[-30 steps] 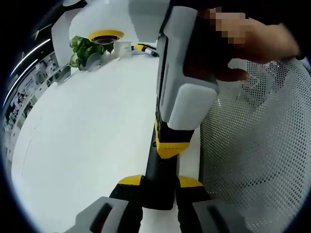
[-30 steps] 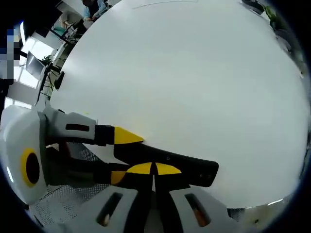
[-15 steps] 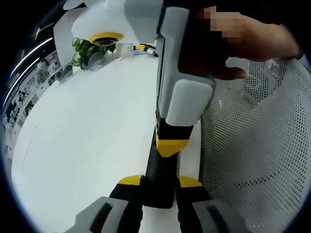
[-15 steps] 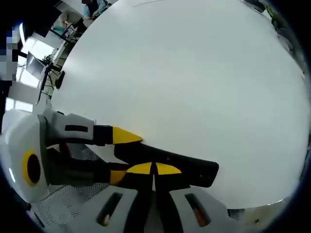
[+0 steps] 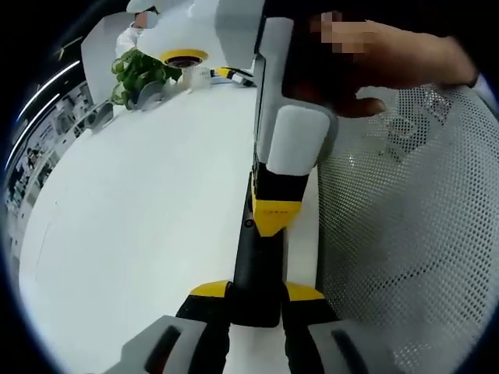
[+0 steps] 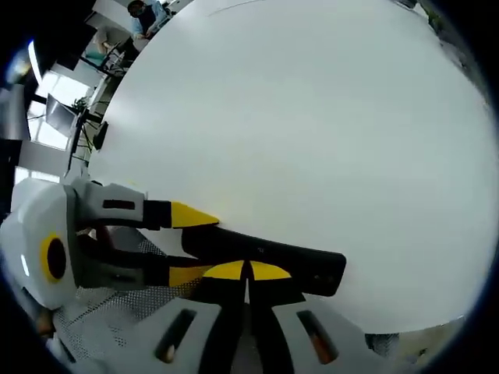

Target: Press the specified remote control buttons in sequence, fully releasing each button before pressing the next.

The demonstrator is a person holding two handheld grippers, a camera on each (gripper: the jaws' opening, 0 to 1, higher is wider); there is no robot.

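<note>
A slim black remote [image 5: 257,269] lies over the near edge of the white table [image 5: 140,218]. My left gripper [image 5: 257,292] is shut on its near end, one yellow-tipped jaw on each side. From above, my right gripper [image 5: 273,218] comes down with its yellow tips pressed together on the remote's top face, held by a person's hand [image 5: 390,62]. In the right gripper view, my right gripper [image 6: 248,271] is shut, its tips on the remote [image 6: 312,269]. The left gripper [image 6: 191,245] clamps the remote's left end there.
A white mesh chair back [image 5: 405,249] stands close to the table's edge, on the right. At the table's far end are a green plant [image 5: 136,74] and a yellow-ringed object [image 5: 183,57]. Desks and monitors [image 6: 70,109] lie beyond the table.
In the left gripper view, the right gripper's tips have shifted a little farther along the remote, away from my left jaws. The left gripper's hold is unchanged.
</note>
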